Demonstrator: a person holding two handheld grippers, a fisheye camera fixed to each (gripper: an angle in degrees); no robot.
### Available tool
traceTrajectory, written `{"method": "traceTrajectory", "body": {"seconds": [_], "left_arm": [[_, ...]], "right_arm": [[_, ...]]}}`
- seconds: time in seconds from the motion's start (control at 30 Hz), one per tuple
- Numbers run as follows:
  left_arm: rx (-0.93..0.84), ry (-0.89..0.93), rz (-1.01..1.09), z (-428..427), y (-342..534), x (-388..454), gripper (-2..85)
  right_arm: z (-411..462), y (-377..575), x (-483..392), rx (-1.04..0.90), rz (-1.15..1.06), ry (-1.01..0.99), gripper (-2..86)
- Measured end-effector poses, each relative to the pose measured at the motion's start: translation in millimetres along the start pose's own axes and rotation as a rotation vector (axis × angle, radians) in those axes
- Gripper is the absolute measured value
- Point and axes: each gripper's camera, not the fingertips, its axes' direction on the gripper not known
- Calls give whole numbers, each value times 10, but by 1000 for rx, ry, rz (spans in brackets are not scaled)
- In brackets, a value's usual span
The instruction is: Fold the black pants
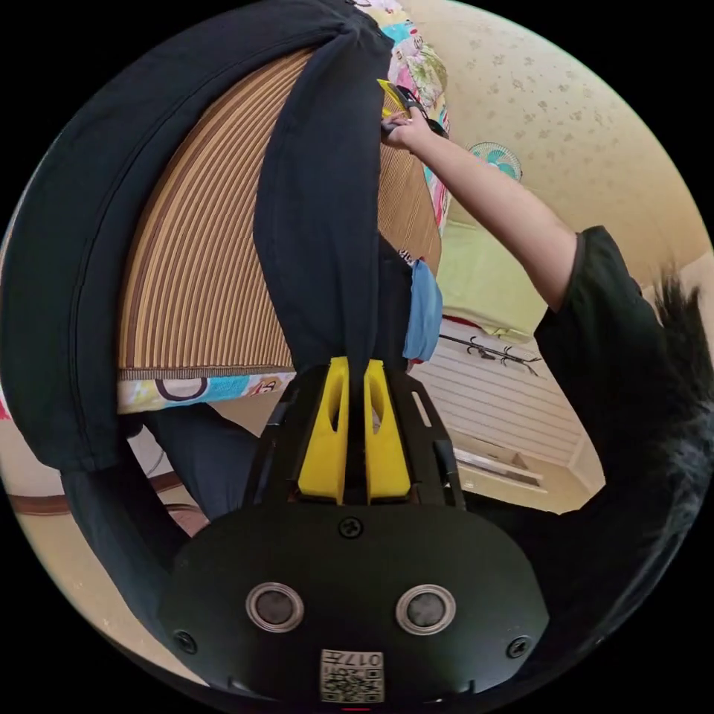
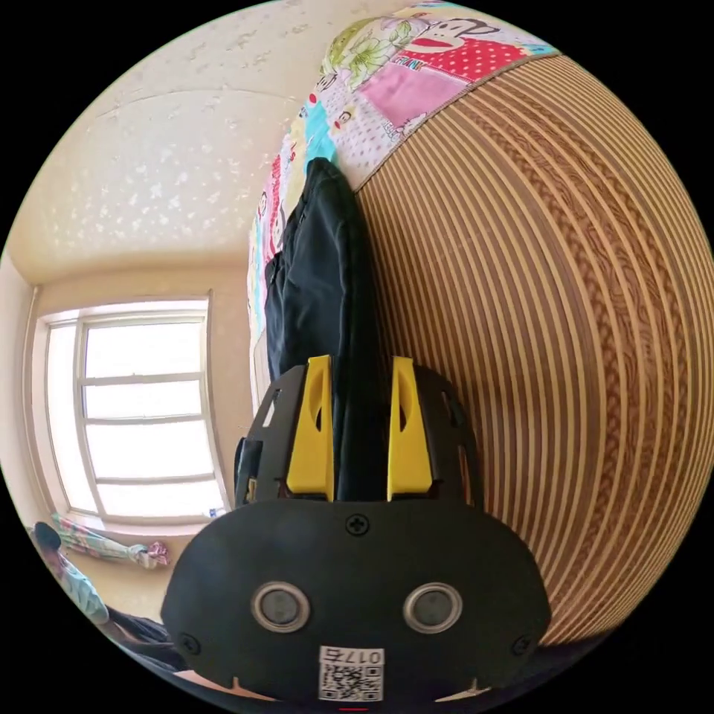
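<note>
We have the left claw clenched on one end of the black pants, jaws nearly together with cloth pinched between them. In the right gripper view, the right claw grasps the other end, its jaws wider apart around a thick bunch of fabric. The pants stretch between both claws above the striped bamboo mat on the bed, near its edge. We judge the looser bunch could slip from the right claw under tension, or a dangling leg could drag and skew the fold.

black pants in left gripper
</note>
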Motion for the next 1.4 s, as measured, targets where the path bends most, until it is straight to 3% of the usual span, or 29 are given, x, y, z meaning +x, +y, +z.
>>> {"method": "traceTrajectory", "body": {"seconds": [0.07, 0.2, 0.27, 0.33, 0.53, 0.63, 0.73, 0.8, 0.9, 1.1, 1.17, 1.23, 1.3, 1.4], "left_arm": [[17, 64, 22, -143, 68, -63, 26], [114, 292, -36, -694, 328, -316, 20], [148, 367, -72, -980, 446, -414, 20], [162, 318, -122, -1345, 584, -514, 21], [142, -22, -279, -2083, 738, -1030, 39], [41, -58, -278, -2256, 693, -1201, 59], [-55, -35, -237, -2329, 598, -1239, 93], [-40, -53, -200, -2440, 523, -1183, 99], [34, -96, -113, -2616, 318, -1012, 100], [-98, -260, 41, -2098, -31, -742, 49], [-65, -233, 63, -2005, 71, -650, 33], [-26, -98, 115, -1961, 228, -503, 24], [-24, -91, 92, -1912, 327, -488, 21], [-106, -252, -2, -1748, 358, -662, 18]], "right_arm": [[47, -57, -112, 60, 30, -77, 78], [335, 132, -486, 188, -10, -532, 48], [622, 274, -768, 168, -62, -584, 43], [1008, 427, -1034, 113, -93, -585, 43], [2109, 1067, -1098, -131, -88, -483, 65], [1955, 1549, -1115, -219, -197, -453, 77], [1559, 2310, -1138, -361, -361, -214, 86], [1225, 3029, -990, -401, -401, 3, 89], [975, 3878, -694, -415, -363, 134, 90], [1118, 5084, -329, -489, -203, 88, 80], [1117, 5315, -318, -499, -173, 97, 60], [921, 5442, -392, -437, -178, 35, 42], [634, 5508, -410, -342, -154, -24, 34], [696, 5546, -226, -406, -160, 96, 35]]}}
